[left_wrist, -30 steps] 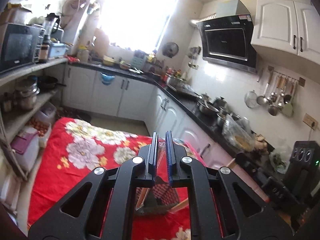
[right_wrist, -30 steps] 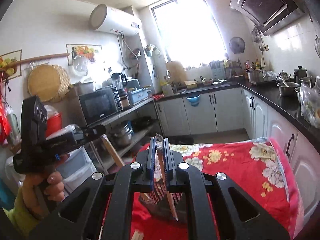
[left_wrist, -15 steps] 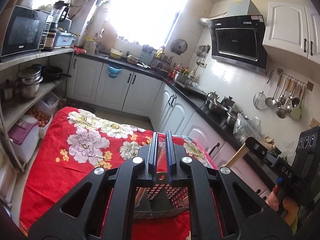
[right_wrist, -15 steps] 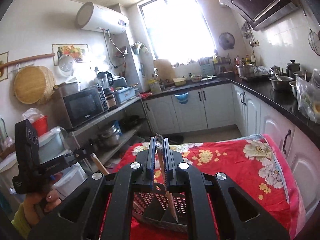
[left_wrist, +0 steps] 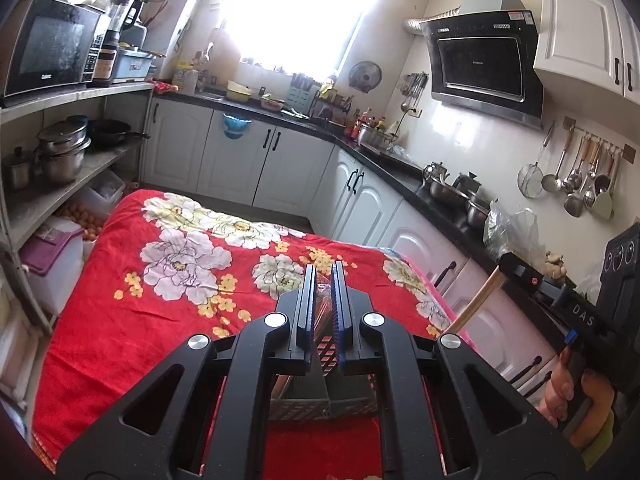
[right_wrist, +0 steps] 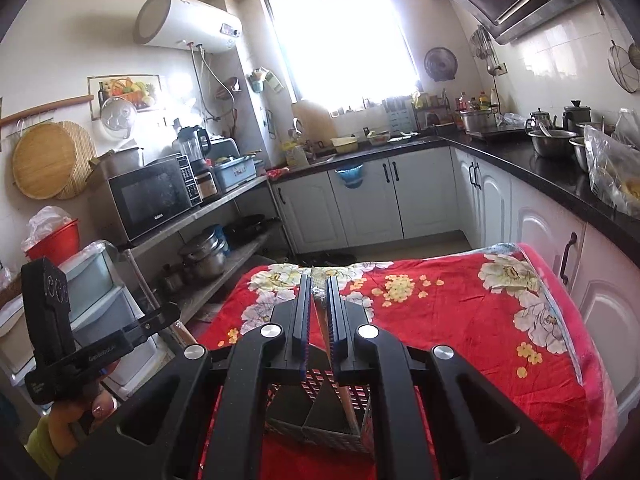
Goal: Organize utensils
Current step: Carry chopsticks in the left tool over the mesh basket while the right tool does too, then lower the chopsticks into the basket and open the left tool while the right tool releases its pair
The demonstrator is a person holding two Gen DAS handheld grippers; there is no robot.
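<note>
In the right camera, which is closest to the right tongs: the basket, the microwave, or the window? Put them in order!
From the right tongs:
1. Basket, right underneath.
2. Microwave, on the left shelf.
3. Window, on the far wall.

The basket [left_wrist: 324, 404] sits on the table [left_wrist: 168, 280]; counter [left_wrist: 400, 168] at right.

Left gripper [left_wrist: 323, 304], fingers [left_wrist: 307, 308] nearly closed on a plastic-wrapped utensil [left_wrist: 323, 300], above a perforated utensil basket [left_wrist: 324, 404] on the red floral cloth [left_wrist: 160, 280]. At right, the right gripper [left_wrist: 520, 274] holds a wooden handle [left_wrist: 476, 304].
</note>
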